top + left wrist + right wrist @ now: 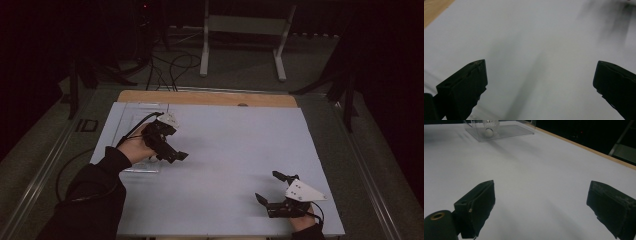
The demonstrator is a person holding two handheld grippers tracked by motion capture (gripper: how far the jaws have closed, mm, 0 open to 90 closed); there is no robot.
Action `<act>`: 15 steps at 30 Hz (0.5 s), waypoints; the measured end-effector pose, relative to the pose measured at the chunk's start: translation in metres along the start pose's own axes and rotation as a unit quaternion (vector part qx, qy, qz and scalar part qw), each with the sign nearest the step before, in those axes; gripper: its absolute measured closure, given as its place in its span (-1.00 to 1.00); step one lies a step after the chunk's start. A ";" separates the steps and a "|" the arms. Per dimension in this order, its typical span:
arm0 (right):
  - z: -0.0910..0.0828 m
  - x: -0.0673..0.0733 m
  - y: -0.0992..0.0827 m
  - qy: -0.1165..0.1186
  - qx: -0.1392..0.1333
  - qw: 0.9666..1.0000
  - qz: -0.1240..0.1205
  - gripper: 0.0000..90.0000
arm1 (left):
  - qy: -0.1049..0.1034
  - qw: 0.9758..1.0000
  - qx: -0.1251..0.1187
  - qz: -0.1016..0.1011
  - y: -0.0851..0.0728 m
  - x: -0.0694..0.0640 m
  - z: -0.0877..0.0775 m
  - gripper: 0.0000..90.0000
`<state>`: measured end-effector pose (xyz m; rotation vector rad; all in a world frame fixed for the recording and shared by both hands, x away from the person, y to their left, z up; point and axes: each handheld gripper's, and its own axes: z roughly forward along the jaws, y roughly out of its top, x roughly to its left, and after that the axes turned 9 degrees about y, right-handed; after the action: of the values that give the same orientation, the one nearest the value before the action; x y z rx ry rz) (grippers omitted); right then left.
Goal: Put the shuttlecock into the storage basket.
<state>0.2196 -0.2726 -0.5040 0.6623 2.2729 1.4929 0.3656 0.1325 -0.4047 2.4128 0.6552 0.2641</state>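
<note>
My left gripper (172, 146) is held above the left part of the white table (230, 150), over the right edge of a clear plastic tray (131, 120). Its jaws stand wide apart in the left gripper view (540, 75), with only bare white surface between them. My right gripper (266, 185) rests low near the table's front right corner, pointing left, open and holding nothing (541, 197). Far ahead in the right gripper view, a white shuttlecock (489, 129) sits cork down in the clear tray (511, 130).
A wooden strip (200, 97) runs along the table's far edge. Beyond it, black cables (172, 65) lie on the floor beside a white metal stand (245, 30). Dark stands flank the table on both sides.
</note>
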 end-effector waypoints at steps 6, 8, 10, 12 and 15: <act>0.000 0.000 0.000 -0.001 0.000 1.000 0.000 -0.82 | -0.001 1.000 -0.015 -0.005 0.001 -0.006 0.009 -1.00; 0.000 0.000 0.000 -0.001 0.000 1.000 -0.001 -0.82 | -0.003 1.000 -0.016 -0.005 0.001 -0.007 0.010 -1.00; 0.000 0.000 0.000 -0.001 0.001 1.000 -0.001 -0.82 | -0.001 1.000 -0.015 0.001 0.001 -0.010 0.014 -1.00; 0.000 0.000 0.000 -0.001 0.001 1.000 0.000 -0.82 | -0.001 1.000 -0.016 0.002 0.001 -0.012 0.017 -1.00; 0.000 0.000 0.000 -0.001 0.001 1.000 0.000 -0.82 | -0.003 1.000 -0.017 0.002 0.000 -0.018 0.022 -1.00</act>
<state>0.2194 -0.2723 -0.5038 0.6628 2.2736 1.4889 0.3576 0.1114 -0.4224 2.3829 0.6379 0.2683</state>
